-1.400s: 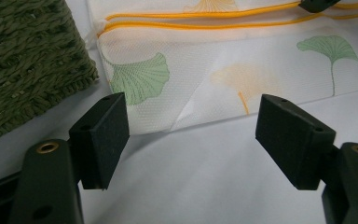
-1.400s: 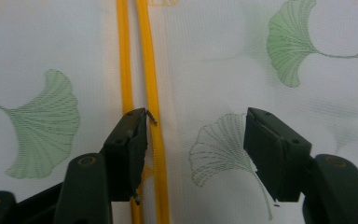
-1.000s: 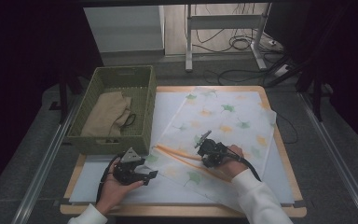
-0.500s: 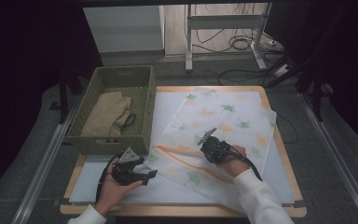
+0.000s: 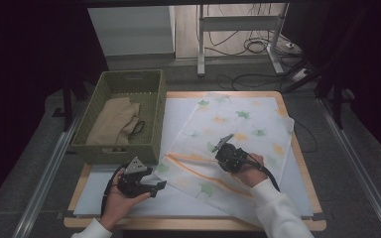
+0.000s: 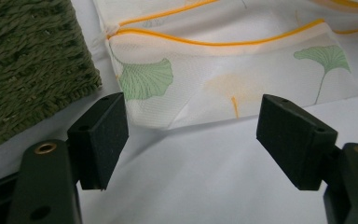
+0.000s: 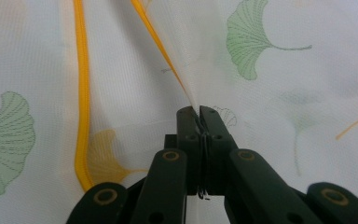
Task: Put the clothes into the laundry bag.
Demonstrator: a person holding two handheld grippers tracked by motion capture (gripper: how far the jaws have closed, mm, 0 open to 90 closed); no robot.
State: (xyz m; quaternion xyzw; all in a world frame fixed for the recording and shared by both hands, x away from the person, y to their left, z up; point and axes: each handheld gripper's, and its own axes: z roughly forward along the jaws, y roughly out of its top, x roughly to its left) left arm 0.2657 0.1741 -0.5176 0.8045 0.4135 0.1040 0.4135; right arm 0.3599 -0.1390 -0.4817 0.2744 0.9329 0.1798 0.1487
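A white cloth (image 5: 250,124) printed with green and orange ginkgo leaves and edged with an orange hem lies spread over the table. My right gripper (image 5: 223,157) rests on its middle, and in the right gripper view the jaws (image 7: 198,112) are shut on a raised fold of the cloth (image 7: 284,93) beside the orange hem. My left gripper (image 5: 157,187) is held low near the front left, pointing right. Its jaws (image 6: 191,130) stand open with nothing between them, and the cloth's near corner (image 6: 223,60) lies just beyond them.
A green woven basket (image 5: 124,148) stands at the left with a tan garment (image 5: 111,121) in it; its corner (image 6: 28,65) is close to my left gripper. A white mat (image 5: 178,201) covers the wooden table. Cables trail on the floor behind.
My right gripper has shifted slightly on the cloth and turned a little. The left hand and gripper have stayed put.
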